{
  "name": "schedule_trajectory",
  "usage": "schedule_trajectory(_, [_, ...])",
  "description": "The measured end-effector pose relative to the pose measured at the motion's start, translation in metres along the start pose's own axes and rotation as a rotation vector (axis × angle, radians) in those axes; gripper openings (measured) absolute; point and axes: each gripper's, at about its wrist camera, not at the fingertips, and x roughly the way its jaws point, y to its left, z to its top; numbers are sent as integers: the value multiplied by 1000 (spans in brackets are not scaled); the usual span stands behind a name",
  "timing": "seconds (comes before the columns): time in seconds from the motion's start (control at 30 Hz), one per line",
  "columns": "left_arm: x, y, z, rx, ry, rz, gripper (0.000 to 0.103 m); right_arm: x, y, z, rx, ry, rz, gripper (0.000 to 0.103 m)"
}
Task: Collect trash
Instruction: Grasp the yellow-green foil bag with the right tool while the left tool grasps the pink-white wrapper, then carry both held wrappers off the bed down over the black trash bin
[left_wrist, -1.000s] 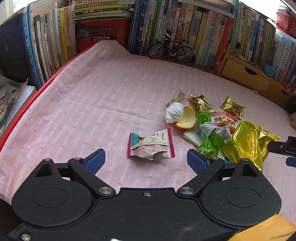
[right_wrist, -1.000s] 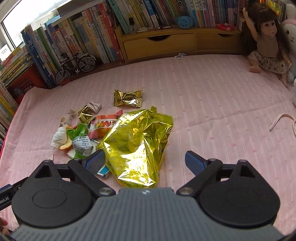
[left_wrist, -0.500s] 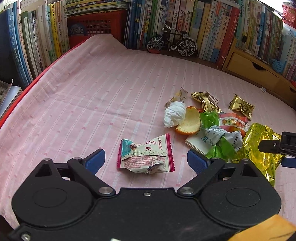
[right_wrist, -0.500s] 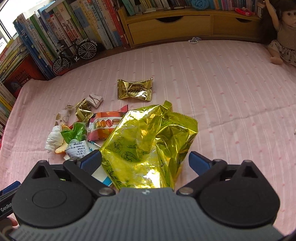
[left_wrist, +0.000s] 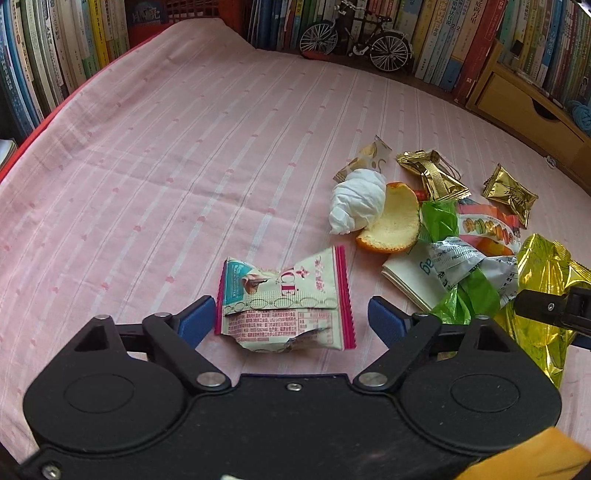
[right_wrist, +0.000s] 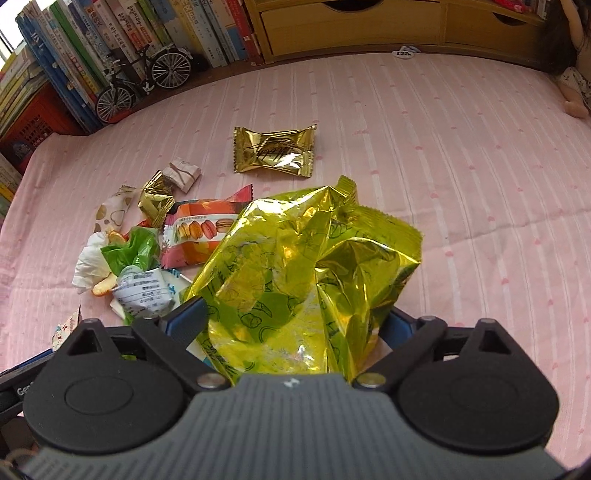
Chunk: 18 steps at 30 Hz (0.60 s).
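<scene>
A crumpled pink-and-white snack wrapper (left_wrist: 284, 302) lies on the pink striped cloth (left_wrist: 166, 166) between the blue fingertips of my left gripper (left_wrist: 291, 319). Its jaws are closing; the left pad is at the wrapper's edge and the right pad stands apart. A large yellow foil bag (right_wrist: 306, 266) sits between the fingers of my right gripper (right_wrist: 293, 323). Those jaws are closing too, and the bag hides part of the right finger. Between the two lie a white tissue (left_wrist: 356, 201), an orange peel (left_wrist: 393, 221), a macaron packet (right_wrist: 199, 230), green plastic (left_wrist: 439, 218) and gold candy wrappers (right_wrist: 273, 151).
Rows of books (left_wrist: 55, 55) line the left and far sides. A toy bicycle (left_wrist: 354, 40) stands at the back, with a red crate (right_wrist: 33, 118) nearby. A wooden drawer unit (right_wrist: 354, 22) and a doll (right_wrist: 569, 55) are at the far right.
Both grippers have sunk toward the cloth and moved in over the trash. The pink wrapper and the foil bag now lie between the fingers, and both pairs of jaws have narrowed.
</scene>
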Motion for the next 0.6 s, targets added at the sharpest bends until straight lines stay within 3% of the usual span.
schedule_trajectory(0.07, [-2, 0, 0, -10, -9, 5, 71, -3, 2, 0, -15, -1, 5, 77])
schedule_trajectory(0.1, [-3, -1, 0, -9, -18, 3, 63, -5, 2, 0, -16, -2, 11, 63])
schedule_trajectory(0.13, [-5, -1, 0, -7, -22, -2, 54, -6, 3, 0, -16, 3, 10, 54])
schedule_trajectory(0.17, [-8, -1, 1, -7, -26, -8, 51, -7, 3, 0, -15, 7, -3, 37])
schedule_trajectory(0.2, [-10, -1, 1, -9, -30, -13, 44, -8, 3, 0, -15, 10, -7, 31])
schedule_trajectory(0.33, [-18, -1, 4, -8, -50, -22, 19, -17, 2, 1, -12, -15, 11, 27])
schedule_trajectory(0.4, [-22, -2, 5, -7, -66, -26, 12, -24, 3, 3, -11, -36, 13, 26])
schedule_trajectory(0.6, [-37, -3, 6, 10, -109, -36, 6, -40, 1, 10, 12, -102, -1, 24])
